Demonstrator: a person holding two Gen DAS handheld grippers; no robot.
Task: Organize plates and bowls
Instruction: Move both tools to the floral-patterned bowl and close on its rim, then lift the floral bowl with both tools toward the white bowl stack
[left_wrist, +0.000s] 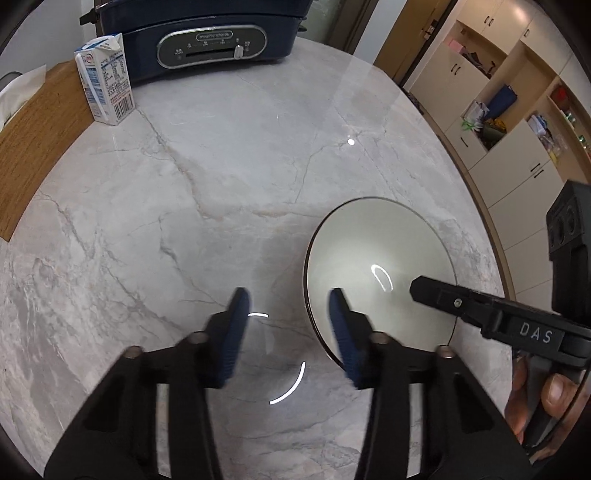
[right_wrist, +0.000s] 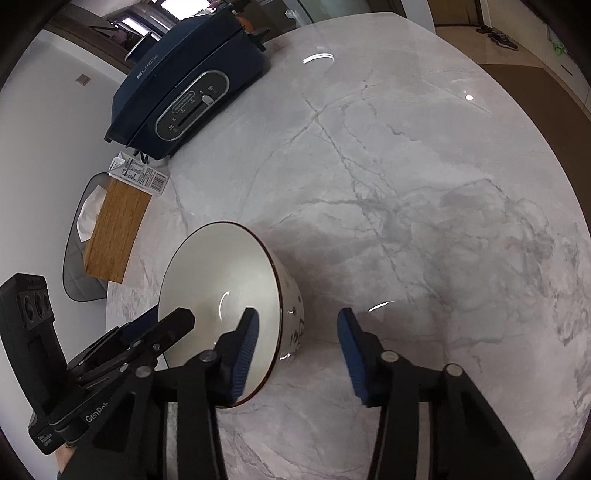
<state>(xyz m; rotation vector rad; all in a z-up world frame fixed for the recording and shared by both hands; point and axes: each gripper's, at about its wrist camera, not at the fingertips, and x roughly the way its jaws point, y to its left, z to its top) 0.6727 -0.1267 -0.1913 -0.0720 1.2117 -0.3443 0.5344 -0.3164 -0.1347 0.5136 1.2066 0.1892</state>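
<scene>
A white bowl (left_wrist: 376, 258) with a dark rim stands on the grey marble table (left_wrist: 221, 184). It also shows in the right wrist view (right_wrist: 221, 280), with writing on its outer wall. My left gripper (left_wrist: 290, 306) is open and empty, its right finger over the bowl's near-left rim. My right gripper (right_wrist: 297, 325) is open and empty, its left finger (right_wrist: 243, 350) over the inside of the bowl and its right finger outside it. The right gripper also shows in the left wrist view, reaching over the bowl from the right. No plates are in view.
A dark blue electric cooker (left_wrist: 207, 37) stands at the table's far edge, a milk carton (left_wrist: 105, 79) beside it. A wooden tissue box (right_wrist: 110, 225) sits at the left. Cabinets and open shelves (left_wrist: 517, 110) stand beyond the table's right edge.
</scene>
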